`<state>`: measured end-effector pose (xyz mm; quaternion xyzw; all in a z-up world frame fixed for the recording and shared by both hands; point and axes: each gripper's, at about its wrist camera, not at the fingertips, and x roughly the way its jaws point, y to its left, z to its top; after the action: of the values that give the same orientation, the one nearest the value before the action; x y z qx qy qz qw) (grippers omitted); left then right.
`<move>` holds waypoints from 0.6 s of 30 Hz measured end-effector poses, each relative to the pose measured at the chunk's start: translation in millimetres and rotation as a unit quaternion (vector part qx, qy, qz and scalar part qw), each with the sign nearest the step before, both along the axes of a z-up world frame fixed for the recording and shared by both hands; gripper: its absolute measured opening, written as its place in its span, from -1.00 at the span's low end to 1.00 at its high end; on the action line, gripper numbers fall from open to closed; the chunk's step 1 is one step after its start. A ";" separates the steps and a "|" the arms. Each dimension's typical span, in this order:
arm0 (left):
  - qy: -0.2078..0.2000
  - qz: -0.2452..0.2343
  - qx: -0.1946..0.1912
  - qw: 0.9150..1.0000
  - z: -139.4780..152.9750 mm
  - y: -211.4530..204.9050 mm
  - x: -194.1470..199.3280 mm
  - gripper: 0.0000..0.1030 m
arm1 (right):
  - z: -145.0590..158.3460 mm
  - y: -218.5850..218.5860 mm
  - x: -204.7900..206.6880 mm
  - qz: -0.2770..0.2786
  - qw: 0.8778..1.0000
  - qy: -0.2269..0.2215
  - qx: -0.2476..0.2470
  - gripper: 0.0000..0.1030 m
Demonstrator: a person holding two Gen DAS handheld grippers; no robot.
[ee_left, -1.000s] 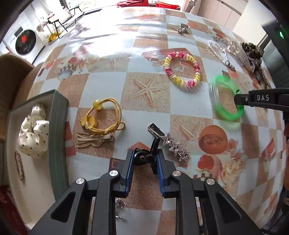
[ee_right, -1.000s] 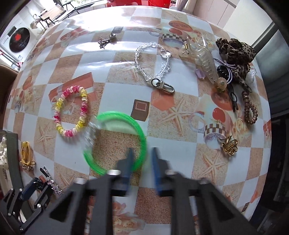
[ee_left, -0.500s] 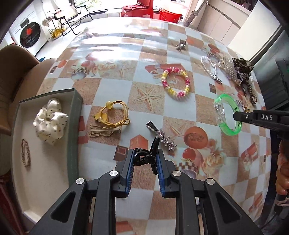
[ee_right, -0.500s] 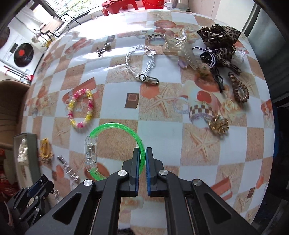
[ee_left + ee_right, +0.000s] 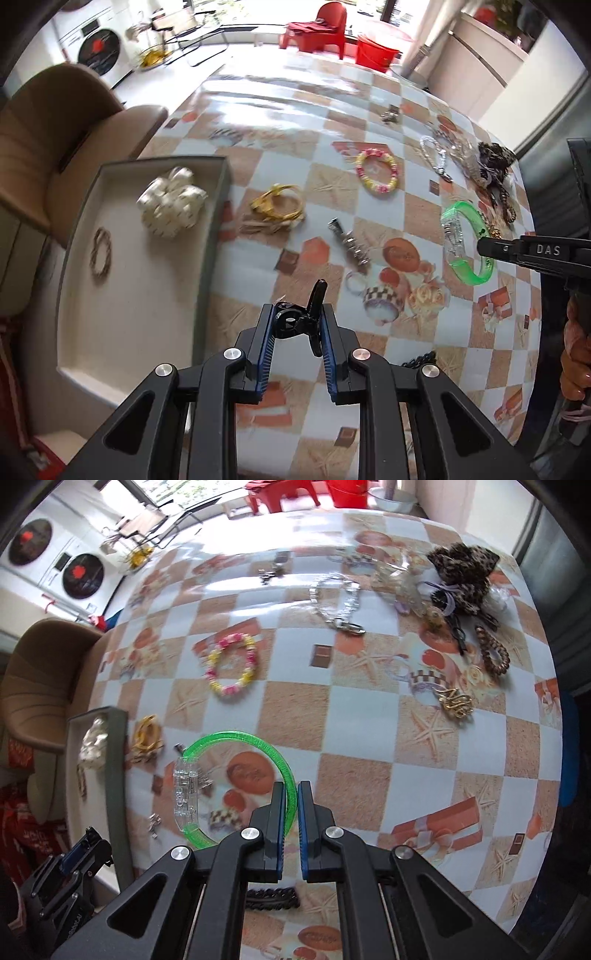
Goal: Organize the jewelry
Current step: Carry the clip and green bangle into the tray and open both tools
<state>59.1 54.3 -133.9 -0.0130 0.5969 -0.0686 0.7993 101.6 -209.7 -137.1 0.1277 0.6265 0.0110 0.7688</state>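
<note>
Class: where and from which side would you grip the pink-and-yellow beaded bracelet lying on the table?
Pinch one stretch of the beaded ring, probably the near arc, coming straight down from above. The pink-and-yellow beaded bracelet lies flat on the table as an open loop with bare cloth around it, so one finger can drop inside, the other outside.

One tray [image 5: 214, 236], two grippers, one green bangle [image 5: 243, 738], one pink-yellow bead bracelet [image 5: 231, 664].

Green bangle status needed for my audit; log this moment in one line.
left tool: shut on black clip | right tool: shut on green bangle, lifted | tray: white scrunchie
</note>
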 end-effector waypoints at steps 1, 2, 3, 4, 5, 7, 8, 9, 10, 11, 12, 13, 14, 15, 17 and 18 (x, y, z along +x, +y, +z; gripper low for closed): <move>0.001 0.004 0.001 1.000 -0.3 5.4 -2.1 -0.48 | 1.5 4.9 -0.6 0.004 1.000 0.000 0.000 -0.87; 0.002 0.007 0.000 1.000 -0.7 11.0 -3.7 -0.48 | 3.4 9.4 -1.4 0.007 1.000 0.000 0.001 -0.87; 0.004 0.009 -0.001 1.000 -1.0 16.6 -5.0 -0.48 | 4.8 15.1 -1.5 0.010 1.000 -0.001 0.002 -0.87; 0.004 0.011 -0.003 1.000 -0.8 24.8 -5.9 -0.48 | 6.9 22.2 -1.6 0.014 1.000 -0.003 0.002 -0.87; 0.003 0.011 -0.004 1.000 -0.8 30.4 -6.7 -0.48 | 7.9 29.4 -1.1 0.016 1.000 -0.005 0.002 -0.87; 0.002 0.009 -0.006 1.000 -0.8 47.4 -6.1 -0.48 | 10.3 48.8 -0.3 0.024 1.000 -0.010 -0.001 -0.87; 0.002 0.008 -0.007 1.000 -1.2 54.1 -5.5 -0.48 | 10.6 56.2 -0.3 0.025 1.000 -0.010 -0.003 -0.87; 0.003 0.008 -0.007 1.000 -2.1 65.2 -4.4 -0.48 | 10.9 65.1 0.1 0.026 1.000 -0.010 -0.004 -0.87; 0.003 0.008 -0.006 1.000 -2.7 72.9 -3.7 -0.48 | 11.2 76.3 0.7 0.026 1.000 -0.010 -0.002 -0.88; 0.003 0.009 -0.005 1.000 -3.2 82.5 -2.7 -0.48 | 11.7 86.2 1.2 0.028 1.000 -0.011 -0.002 -0.87; 0.003 0.010 -0.004 1.000 -3.6 91.9 -1.7 -0.48 | 11.9 96.7 2.1 0.030 0.999 -0.011 -0.002 -0.87; 0.003 0.014 -0.004 1.000 -4.1 104.8 -0.3 -0.48 | 12.1 108.7 3.5 0.033 0.999 -0.012 0.000 -0.87; 0.003 0.017 -0.004 1.000 -4.6 112.2 0.1 -0.48 | 11.9 120.1 5.2 0.036 0.999 -0.012 0.001 -0.87; 0.002 0.022 -0.004 1.000 -5.4 122.5 1.0 -0.48 | 11.5 131.7 7.4 0.041 0.999 -0.013 0.002 -0.87; 0.004 0.035 -0.005 0.999 -9.4 145.6 3.3 -0.48 | 10.8 157.6 13.4 0.052 0.999 -0.014 -0.002 -0.87; 0.005 0.040 -0.005 0.999 -11.1 152.6 4.4 -0.48 | 10.7 172.6 17.9 0.061 0.998 -0.015 -0.002 -0.88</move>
<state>63.6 206.9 -145.0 -0.0408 0.5995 -0.0394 0.7983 119.5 -37.0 -126.4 0.0873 0.6213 0.0588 0.7765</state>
